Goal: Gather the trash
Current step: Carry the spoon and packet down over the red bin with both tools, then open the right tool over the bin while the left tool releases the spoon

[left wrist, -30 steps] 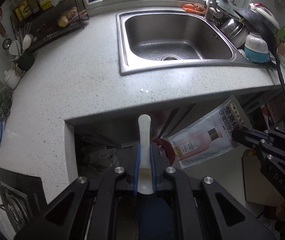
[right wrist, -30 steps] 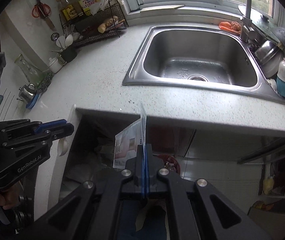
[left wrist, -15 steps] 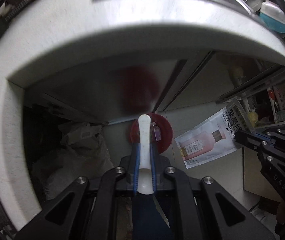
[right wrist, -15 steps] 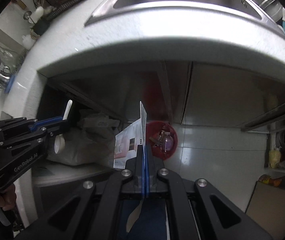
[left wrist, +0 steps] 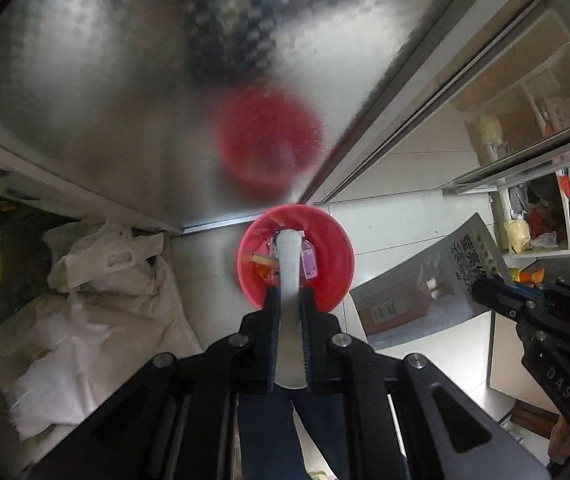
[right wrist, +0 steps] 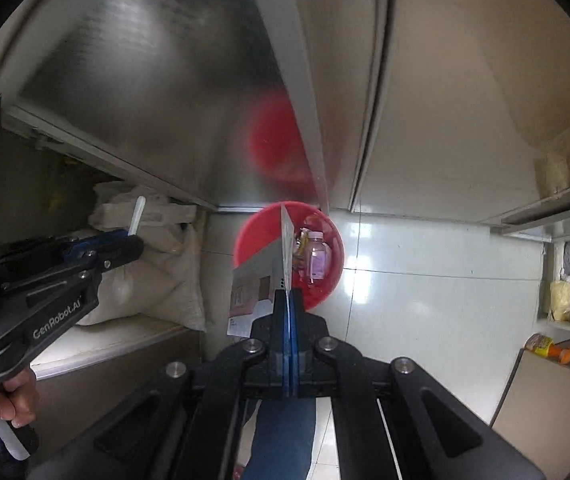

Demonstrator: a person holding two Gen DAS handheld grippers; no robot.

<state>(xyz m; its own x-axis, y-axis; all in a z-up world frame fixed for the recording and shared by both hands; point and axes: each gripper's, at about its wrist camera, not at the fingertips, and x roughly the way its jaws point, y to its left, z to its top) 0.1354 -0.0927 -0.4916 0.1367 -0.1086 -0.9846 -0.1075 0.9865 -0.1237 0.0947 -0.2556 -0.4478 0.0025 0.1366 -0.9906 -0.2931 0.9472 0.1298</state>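
A red bin stands on the tiled floor against a metal cabinet door, with a small bottle and other scraps inside. My left gripper points down at it, shut on a white plastic spoon whose handle reaches over the bin's mouth. My right gripper is shut on a flat printed packet, seen edge-on above the bin. In the left wrist view the packet hangs to the right of the bin from the right gripper. The right wrist view shows the left gripper with the spoon at the left.
White sacks lie in the open space under the counter, left of the bin. The brushed metal door rises behind it. Shelves with packets stand to the right. A hand holds the left gripper's handle. Pale floor tiles spread right of the bin.
Both grippers have dropped from above the countertop and sink to below the counter edge. The red bin now looks much larger and closer. Spoon and packet stay gripped.
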